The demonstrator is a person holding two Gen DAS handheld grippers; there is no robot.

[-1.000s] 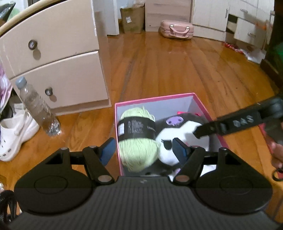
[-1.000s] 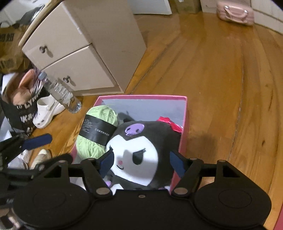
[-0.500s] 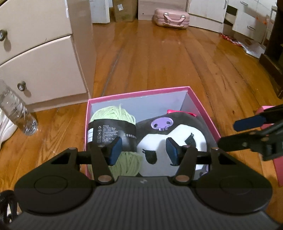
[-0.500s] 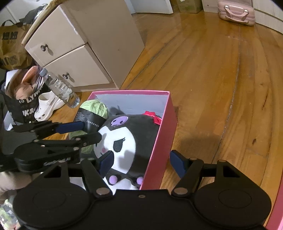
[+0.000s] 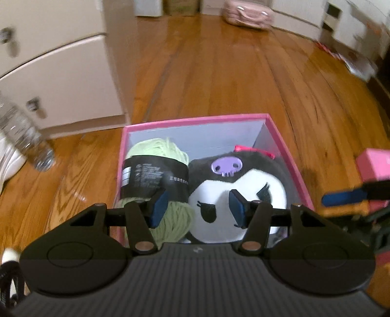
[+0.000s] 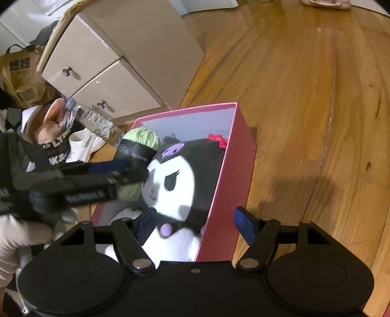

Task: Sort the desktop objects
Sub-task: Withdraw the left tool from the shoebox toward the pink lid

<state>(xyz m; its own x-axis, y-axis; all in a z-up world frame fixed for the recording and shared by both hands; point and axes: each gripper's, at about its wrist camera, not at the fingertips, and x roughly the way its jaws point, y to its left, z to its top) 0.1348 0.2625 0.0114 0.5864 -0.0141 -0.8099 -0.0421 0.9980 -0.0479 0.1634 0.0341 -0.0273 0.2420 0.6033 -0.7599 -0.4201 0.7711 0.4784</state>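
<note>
An open pink box [image 5: 285, 143] stands on the wooden floor. Inside it lie a green yarn ball [image 5: 156, 151] with a black band, on the left, and a black-and-white plush [image 5: 243, 180], on the right. My left gripper [image 5: 198, 208] hovers over the seam between yarn and plush, its jaws narrow but apart, with nothing clamped. In the right wrist view the left gripper [image 6: 136, 169] reaches in from the left toward the plush [image 6: 180, 175]. My right gripper [image 6: 195, 224] is open and straddles the right wall of the box [image 6: 234, 170].
A beige drawer cabinet [image 5: 63, 80] stands to the left, with a water bottle [image 5: 24, 136] and white shoes [image 6: 82, 143] beside it. Bags [image 6: 22, 73] crowd the far left. A pink item [image 5: 373, 163] sits right of the box. A pink case [image 5: 246, 14] lies far back.
The left jaws have narrowed, and the left gripper has shifted right over the middle of the box. The right gripper has moved right, from above the plush to astride the box's right wall.
</note>
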